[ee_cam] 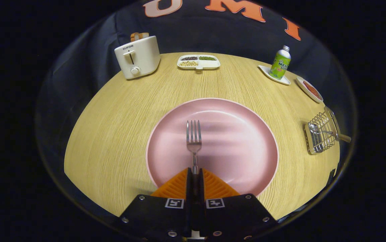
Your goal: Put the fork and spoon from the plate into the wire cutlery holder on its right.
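The gripper [195,172] sits at the near side of the scene, aimed straight toward the far side. Its two fingers [213,188] are drawn close together — just a narrow slot remains between them — and both press on the handle of a fork [194,137]. The fingers taper to a point where they meet, level and centred, with no tilt to either side.

The fisheye camera is riding just behind the jaws, looking forward and down across the round pale wooden table [119,134], close above it.
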A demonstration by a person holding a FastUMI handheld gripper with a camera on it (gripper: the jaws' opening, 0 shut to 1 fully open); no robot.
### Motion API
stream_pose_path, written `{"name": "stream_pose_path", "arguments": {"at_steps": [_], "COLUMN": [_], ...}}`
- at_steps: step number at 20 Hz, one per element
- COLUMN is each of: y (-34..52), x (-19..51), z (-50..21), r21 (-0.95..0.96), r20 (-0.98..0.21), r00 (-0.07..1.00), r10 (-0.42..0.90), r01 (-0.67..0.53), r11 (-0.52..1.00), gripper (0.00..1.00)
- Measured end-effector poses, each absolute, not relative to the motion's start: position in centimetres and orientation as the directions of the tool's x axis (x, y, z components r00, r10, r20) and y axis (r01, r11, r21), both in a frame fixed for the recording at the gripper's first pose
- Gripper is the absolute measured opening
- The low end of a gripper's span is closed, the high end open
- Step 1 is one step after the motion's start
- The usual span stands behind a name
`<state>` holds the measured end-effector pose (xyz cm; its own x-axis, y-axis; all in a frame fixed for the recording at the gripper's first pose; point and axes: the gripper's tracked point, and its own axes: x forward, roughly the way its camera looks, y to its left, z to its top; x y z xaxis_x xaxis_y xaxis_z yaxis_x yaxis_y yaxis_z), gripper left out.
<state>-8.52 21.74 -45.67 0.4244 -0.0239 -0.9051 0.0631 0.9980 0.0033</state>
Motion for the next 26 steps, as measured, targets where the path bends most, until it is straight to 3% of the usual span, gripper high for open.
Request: {"name": "stream_pose_path", "arguments": {"at_steps": [3,13,26], "y": [20.8,11.6,-5.2], "x": [-7.7,-5.5,-7.5], "z": [-44.1,-35.2,-30.5], "r21": [0.037,0.037,-0.034], "r20": [-0.882,-0.762,-0.726], "r00": [0.471,0.644,0.649], "r10": [-0.016,-0.074,-0.228], "r01": [0.103,0.157,0.296], "r11": [0.994,0.987,0.955], "gripper": [0.05,0.05,0.05]}}
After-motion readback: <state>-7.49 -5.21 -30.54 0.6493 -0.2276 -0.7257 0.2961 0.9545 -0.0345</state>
